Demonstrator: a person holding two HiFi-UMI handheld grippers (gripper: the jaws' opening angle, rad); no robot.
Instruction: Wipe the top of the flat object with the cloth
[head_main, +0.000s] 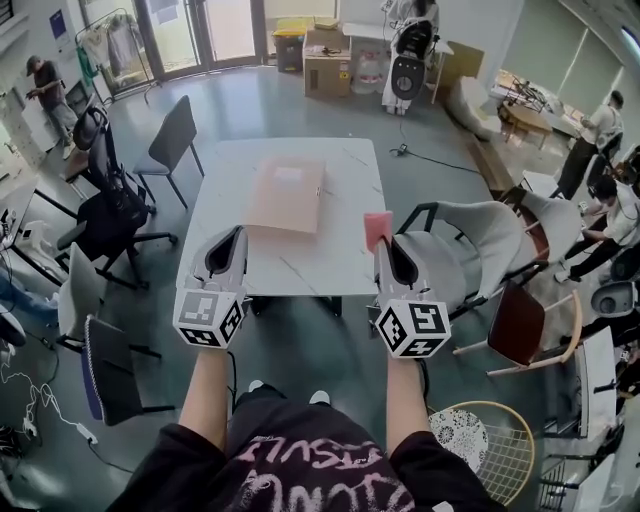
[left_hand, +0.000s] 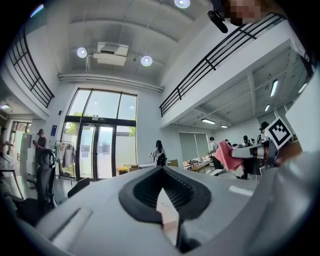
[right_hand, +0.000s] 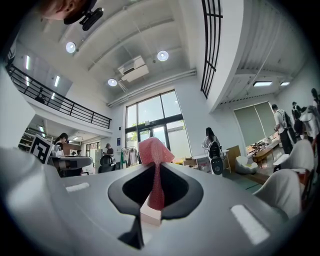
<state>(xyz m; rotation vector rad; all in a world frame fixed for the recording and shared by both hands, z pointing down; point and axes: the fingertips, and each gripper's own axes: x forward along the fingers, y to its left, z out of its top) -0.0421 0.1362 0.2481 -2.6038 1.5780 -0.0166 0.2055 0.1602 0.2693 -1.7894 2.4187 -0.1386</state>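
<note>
A flat tan cardboard-coloured object (head_main: 287, 195) lies on the white marble table (head_main: 345, 265), toward its far middle. My right gripper (head_main: 382, 243) is held up over the table's front right edge, shut on a pink cloth (head_main: 377, 228) that sticks up from its jaws. In the right gripper view the cloth (right_hand: 154, 152) rises between the closed jaws of that gripper (right_hand: 151, 209). My left gripper (head_main: 239, 233) hovers at the table's front left, jaws together with nothing in them (left_hand: 167, 212). Both grippers point upward, short of the flat object.
A grey chair (head_main: 170, 140) and a black office chair (head_main: 110, 215) stand left of the table. A pale armchair (head_main: 475, 245) and a brown chair (head_main: 525, 322) stand to its right. A wire basket (head_main: 490, 445) sits by my right side. Boxes (head_main: 327, 65) and several people are farther off.
</note>
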